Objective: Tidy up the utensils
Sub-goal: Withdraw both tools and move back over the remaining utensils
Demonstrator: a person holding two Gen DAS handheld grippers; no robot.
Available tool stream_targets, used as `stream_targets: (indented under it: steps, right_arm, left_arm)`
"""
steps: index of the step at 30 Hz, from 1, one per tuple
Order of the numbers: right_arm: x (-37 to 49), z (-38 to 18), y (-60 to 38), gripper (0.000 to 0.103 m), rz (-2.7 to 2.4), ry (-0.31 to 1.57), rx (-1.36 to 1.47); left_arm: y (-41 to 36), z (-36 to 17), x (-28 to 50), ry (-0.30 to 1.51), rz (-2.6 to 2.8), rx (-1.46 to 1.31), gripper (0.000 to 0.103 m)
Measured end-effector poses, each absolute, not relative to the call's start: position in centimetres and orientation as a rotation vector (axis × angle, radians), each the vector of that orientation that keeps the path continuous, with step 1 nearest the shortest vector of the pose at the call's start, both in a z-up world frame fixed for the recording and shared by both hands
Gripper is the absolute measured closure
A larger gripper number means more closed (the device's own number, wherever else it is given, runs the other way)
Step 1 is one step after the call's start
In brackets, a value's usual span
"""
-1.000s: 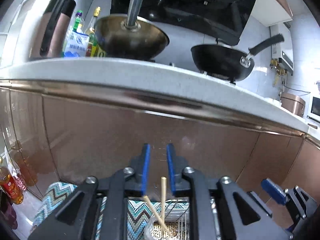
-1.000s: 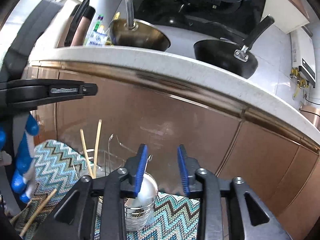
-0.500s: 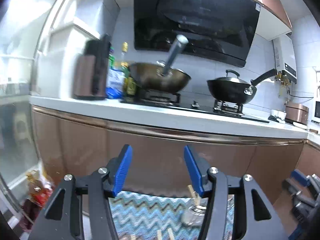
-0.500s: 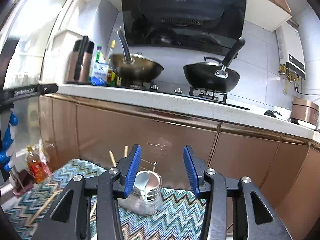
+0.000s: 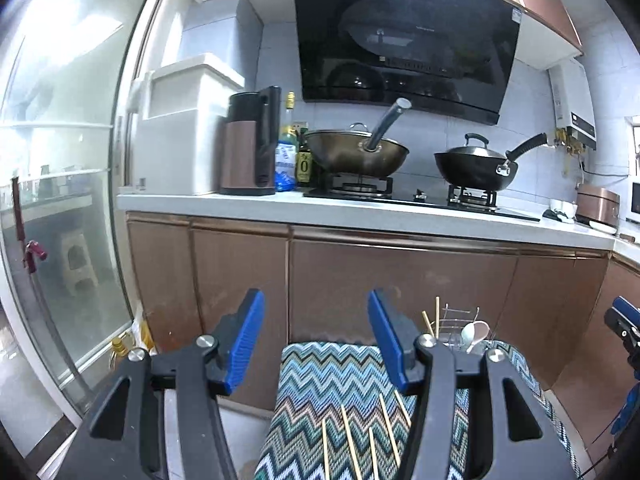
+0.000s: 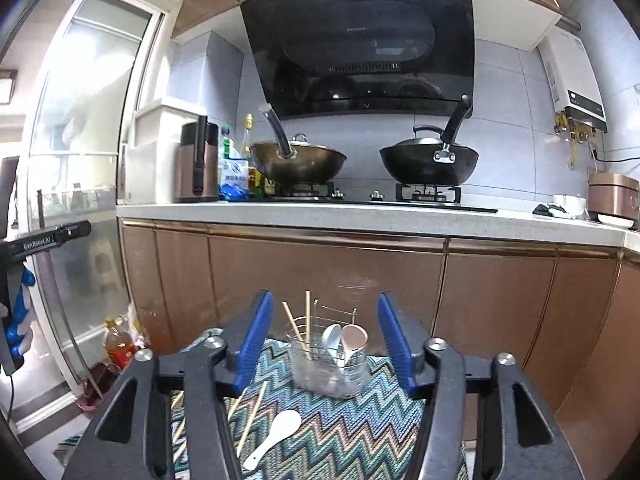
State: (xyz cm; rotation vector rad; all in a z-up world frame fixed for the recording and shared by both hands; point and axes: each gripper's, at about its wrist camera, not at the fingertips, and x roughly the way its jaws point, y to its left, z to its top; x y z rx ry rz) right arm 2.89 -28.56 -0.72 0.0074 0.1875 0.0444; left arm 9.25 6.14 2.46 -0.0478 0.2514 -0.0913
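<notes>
A wire utensil holder stands on a zigzag-patterned mat; it holds two wooden chopsticks and two spoons. A white spoon and loose chopsticks lie on the mat in front of it. My right gripper is open and empty, above the mat, short of the holder. My left gripper is open and empty, above several loose chopsticks on the mat. The holder shows to its right, partly hidden by the finger.
Copper cabinet fronts rise right behind the mat, under a white counter with two woks. A glass sliding door is at the left. An oil bottle stands on the floor by the mat's left side.
Both grippers have pulled back and away from the cabinet and holder, and their jaws have opened wider. The chopsticks between the left fingers a second ago now stand in the holder.
</notes>
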Motion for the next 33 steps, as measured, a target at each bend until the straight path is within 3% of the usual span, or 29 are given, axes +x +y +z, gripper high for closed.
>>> stream_targets:
  steps: [3,5,12,23,33]
  right_arm:
    - [1.0,-0.4,-28.4,0.038,0.06,0.165,0.021]
    - [0.0,-0.2,-28.4,0.025,0.072,0.154,0.031]
    - [-1.9,-1.0,-28.7,0.001,0.08,0.15,0.054]
    - [-2.5,-4.5,-30.2,0.0,0.106,0.115,0.136]
    - [-1.2,-8.0,-31.5,0.0,0.077,0.243,0.16]
  left_arm:
    - [7.5,2.2,8.1,0.264,-0.082,-0.084,0.051]
    - [8.2,1.9,7.5,0.269,-0.072,-0.101,0.05]
    - [8.8,1.0,6.4,0.288,-0.048,-0.108,0.05]
    - [9.2,-0.7,6.1,0.332,-0.019,-0.114,0.05]
    - [7.3,-2.6,7.0,0.379,-0.007,-0.094,0.05]
